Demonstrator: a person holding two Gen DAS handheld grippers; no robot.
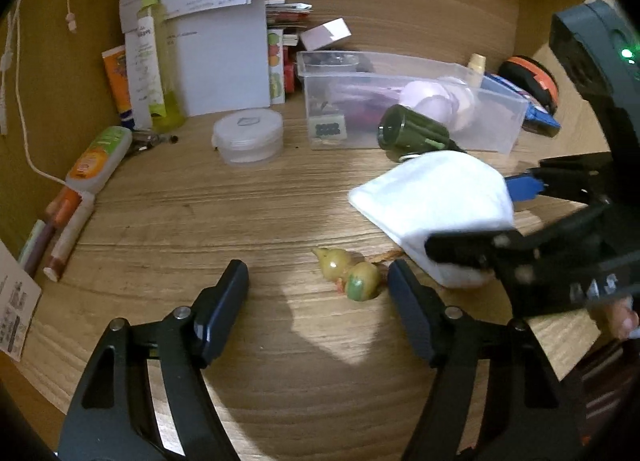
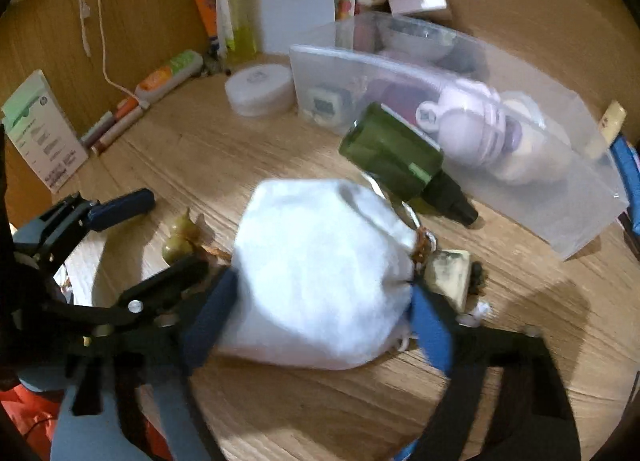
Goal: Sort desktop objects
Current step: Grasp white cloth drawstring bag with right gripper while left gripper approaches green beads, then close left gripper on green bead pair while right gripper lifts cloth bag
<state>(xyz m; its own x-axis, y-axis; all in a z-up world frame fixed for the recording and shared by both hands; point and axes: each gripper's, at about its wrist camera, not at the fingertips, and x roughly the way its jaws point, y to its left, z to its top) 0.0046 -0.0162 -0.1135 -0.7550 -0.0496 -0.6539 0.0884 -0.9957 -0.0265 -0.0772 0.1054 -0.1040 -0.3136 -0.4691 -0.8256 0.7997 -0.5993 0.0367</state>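
Your right gripper (image 2: 320, 297) clamps the white pouch (image 2: 320, 273), ready for the clear bin (image 2: 580, 221) beyond; your left gripper (image 1: 318, 281) stands wide beside the gourd charm (image 1: 348, 275), free.

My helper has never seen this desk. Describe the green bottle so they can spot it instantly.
Find the clear plastic bin at the back of the wooden desk. Lying on its side against the bin's front wall, just beyond the white pouch, is the dark green bottle. It alone is translucent olive-green with a black nozzle.
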